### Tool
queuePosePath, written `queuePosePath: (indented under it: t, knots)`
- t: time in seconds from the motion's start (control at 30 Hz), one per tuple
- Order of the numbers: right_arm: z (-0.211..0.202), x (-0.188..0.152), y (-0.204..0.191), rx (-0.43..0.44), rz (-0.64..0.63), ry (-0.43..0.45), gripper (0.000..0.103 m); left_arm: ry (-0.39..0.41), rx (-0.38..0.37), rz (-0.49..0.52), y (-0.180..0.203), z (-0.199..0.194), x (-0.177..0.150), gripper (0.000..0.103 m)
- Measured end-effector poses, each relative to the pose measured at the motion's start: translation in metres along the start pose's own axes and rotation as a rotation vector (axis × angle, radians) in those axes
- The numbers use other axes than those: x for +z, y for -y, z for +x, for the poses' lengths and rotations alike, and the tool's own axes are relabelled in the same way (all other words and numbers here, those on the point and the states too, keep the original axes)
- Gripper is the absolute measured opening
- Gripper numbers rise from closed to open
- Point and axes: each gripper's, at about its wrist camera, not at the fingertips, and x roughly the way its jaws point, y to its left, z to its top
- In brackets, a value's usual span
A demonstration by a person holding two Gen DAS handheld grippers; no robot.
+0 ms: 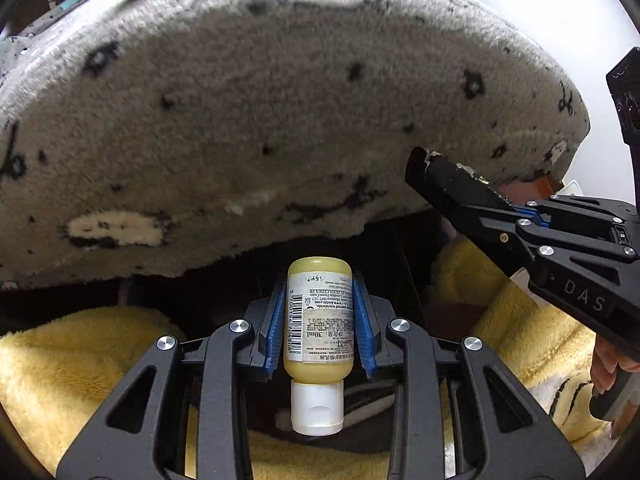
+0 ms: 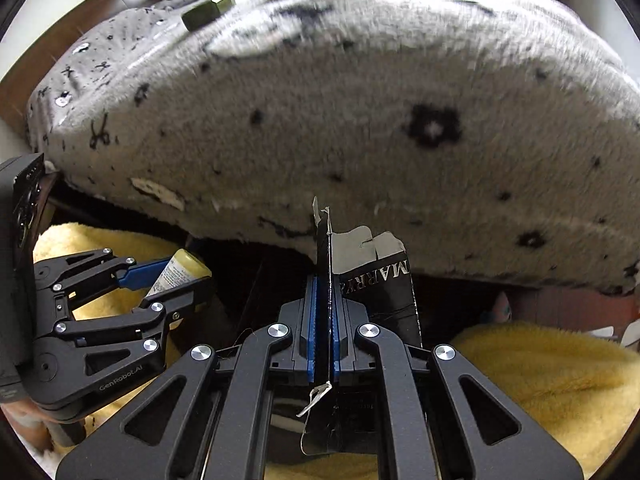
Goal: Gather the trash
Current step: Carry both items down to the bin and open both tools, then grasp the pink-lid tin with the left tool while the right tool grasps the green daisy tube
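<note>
My left gripper [image 1: 320, 300] is shut on a small yellow 30 ml bottle [image 1: 319, 320] with a white cap pointing back toward the camera. It also shows in the right wrist view [image 2: 176, 276], held at the left. My right gripper [image 2: 324, 280] is shut on a flattened black cardboard box [image 2: 376, 280] with silver lettering, standing on edge between the blue pads. In the left wrist view the right gripper [image 1: 424, 168] comes in from the right with the black box [image 1: 452, 180] in it. Both hang in front of the edge of a grey furry blanket [image 1: 280, 120].
The grey blanket [image 2: 360, 120] with black flower marks covers a raised surface. Small boxes and items [image 2: 208, 10] lie far back on it. Yellow fleece [image 1: 80, 360] lies below, also on the right [image 2: 540, 380]. A dark gap [image 1: 380, 248] runs under the blanket's edge.
</note>
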Motion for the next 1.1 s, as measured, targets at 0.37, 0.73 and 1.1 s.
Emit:
queuePosePath:
  t: [0.37, 0.73, 1.1]
  knots:
    - [0.047, -0.006, 0.008, 0.062, 0.067, -0.133, 0.008, -0.153, -0.074, -0.012, -0.008, 0.042, -0.006, 0.029]
    - [0.047, 0.004, 0.017, 0.037, 0.102, -0.116, 0.011, -0.143, -0.036, -0.013, -0.012, 0.048, 0.003, 0.056]
    - [0.004, 0.017, 0.023, -0.068, 0.084, 0.042, 0.081, -0.036, 0.017, -0.017, -0.013, 0.004, 0.023, 0.079]
